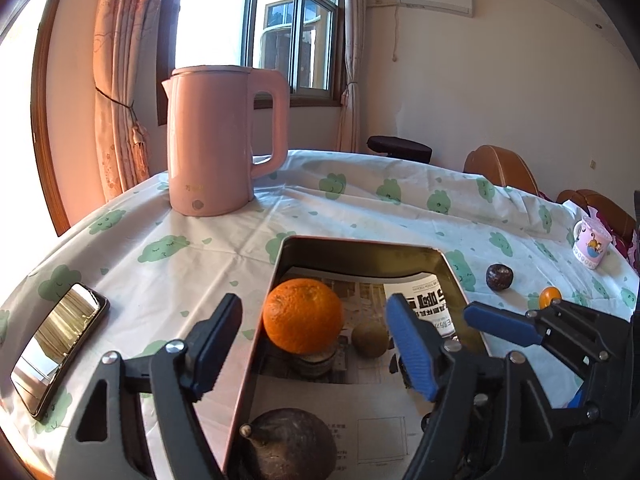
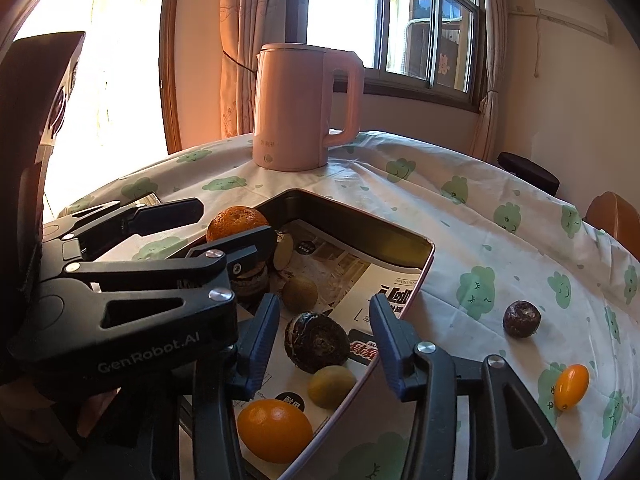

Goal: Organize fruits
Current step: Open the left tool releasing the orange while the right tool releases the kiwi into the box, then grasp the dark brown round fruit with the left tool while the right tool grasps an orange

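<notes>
A pink tin tray lined with printed paper holds the fruit. A large orange rests on a dark round thing at the tray's left side. My left gripper is open around it, both pads clear of the peel. My right gripper is also open, with a dark brown wrinkled fruit lying in the tray between its untouching fingers. Also in the tray are a brownish-green fruit, a small green one and a yellow-orange one.
On the cloud-print tablecloth right of the tray lie a dark round fruit and a small orange oval fruit. A pink kettle stands behind the tray, a phone lies at the left, and a mug is far right.
</notes>
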{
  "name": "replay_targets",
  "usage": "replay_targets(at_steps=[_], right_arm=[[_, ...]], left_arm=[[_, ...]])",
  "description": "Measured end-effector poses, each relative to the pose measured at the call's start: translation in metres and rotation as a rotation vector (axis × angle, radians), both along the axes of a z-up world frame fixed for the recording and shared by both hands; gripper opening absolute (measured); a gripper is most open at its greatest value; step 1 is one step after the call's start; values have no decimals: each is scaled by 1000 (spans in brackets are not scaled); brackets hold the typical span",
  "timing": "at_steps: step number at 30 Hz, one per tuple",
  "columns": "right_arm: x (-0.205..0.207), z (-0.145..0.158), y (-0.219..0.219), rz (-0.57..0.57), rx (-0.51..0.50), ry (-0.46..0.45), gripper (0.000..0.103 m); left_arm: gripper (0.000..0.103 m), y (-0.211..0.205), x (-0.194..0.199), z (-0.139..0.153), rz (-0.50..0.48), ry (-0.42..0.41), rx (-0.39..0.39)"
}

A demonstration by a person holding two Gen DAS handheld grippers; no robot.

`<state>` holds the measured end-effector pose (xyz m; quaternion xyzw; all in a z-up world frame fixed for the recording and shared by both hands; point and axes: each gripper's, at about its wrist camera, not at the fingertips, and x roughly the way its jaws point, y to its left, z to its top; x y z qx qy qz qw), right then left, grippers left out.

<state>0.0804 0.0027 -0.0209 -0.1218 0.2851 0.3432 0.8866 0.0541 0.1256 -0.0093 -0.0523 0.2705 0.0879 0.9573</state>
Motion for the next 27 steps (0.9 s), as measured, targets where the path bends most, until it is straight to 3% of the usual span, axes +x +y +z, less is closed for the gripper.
replay_targets(at_steps=[7, 14, 21, 27], right_arm=[[-4, 8, -17, -34, -5, -45, 53], [9, 22, -80, -164, -3, -80, 59], [47, 17, -154, -383, 4, 3, 62], [73, 1, -184, -447, 15, 101, 62]], left_arm=[[89, -9, -8, 15, -7, -51, -8], [94, -46, 1, 24, -61, -64, 17], [98, -100, 20, 25, -151, -46, 59], [99, -137, 45, 20, -193, -4, 93]])
